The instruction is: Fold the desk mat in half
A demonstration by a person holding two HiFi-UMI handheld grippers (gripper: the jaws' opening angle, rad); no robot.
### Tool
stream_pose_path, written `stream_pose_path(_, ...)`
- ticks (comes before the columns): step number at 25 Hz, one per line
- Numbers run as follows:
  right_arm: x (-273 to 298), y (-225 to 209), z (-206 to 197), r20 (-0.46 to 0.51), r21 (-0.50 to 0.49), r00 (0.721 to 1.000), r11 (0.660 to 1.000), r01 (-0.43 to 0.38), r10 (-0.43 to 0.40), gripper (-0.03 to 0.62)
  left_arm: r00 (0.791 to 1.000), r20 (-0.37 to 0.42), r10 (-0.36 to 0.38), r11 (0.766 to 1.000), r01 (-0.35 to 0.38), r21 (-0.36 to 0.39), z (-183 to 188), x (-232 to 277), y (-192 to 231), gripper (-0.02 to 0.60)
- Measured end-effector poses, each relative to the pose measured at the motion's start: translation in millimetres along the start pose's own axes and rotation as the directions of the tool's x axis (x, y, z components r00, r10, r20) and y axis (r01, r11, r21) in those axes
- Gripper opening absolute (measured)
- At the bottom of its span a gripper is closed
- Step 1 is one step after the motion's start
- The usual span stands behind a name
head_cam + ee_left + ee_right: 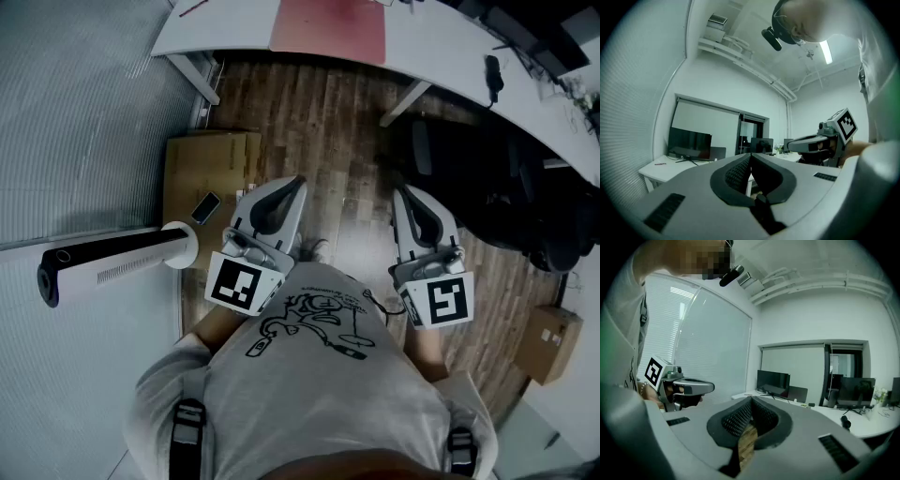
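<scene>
One desk mat [328, 28], far beyond left gripper [296, 183], right gripper [403, 192] (closed)

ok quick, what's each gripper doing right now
Left gripper: jaws closed, nothing between them.
Right gripper: jaws closed, nothing between them.

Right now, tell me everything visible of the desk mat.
The desk mat is a dull red, smooth-looking rectangular sheet lying flat and unfolded on the white desk, its near edge along the desk's front edge. The top of the head view cuts off its far part. Nothing visibly rests on it; the left gripper and right gripper, both shut and empty, are held well short of it.
</scene>
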State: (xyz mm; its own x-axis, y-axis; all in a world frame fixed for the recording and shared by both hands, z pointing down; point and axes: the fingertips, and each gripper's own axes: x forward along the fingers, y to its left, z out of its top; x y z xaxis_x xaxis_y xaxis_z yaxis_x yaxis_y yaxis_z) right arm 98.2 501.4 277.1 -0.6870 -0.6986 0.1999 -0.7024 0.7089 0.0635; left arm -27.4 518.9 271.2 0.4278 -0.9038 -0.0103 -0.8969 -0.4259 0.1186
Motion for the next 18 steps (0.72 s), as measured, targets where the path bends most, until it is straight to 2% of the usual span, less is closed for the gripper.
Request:
stream_pose_path(5, 19, 23, 6, 0.004, 0.003, 1.000, 1.000, 0.018, -0.018, 0.006, 0.999, -0.042, -0.003, 0.999, 0.004, 0.032, -2, -18, 32, 0.021)
stream_pose_path(8, 33, 33, 10, 0.026, 0.024, 0.999, 0.999, 0.041, -0.042, 0.006, 0.999, -0.053, -0.010, 1.000, 0.011, 0.023, -3, -25, 55, 0.020)
stream_pose_path(12, 54, 41, 13, 0.026, 0.021, 0.997, 0.997, 0.069, -0.070, 0.006, 0.998, -0.056, -0.026, 0.999, 0.028, 0.034, -2, -25, 81, 0.021)
stream_pose_path(18, 79, 41, 16, 0.015, 0.006, 0.998, 0.998, 0.066, -0.066, 0.006, 0.999, -0.030, -0.036, 0.999, 0.037, 0.030, 9, -12, 105, 0.021)
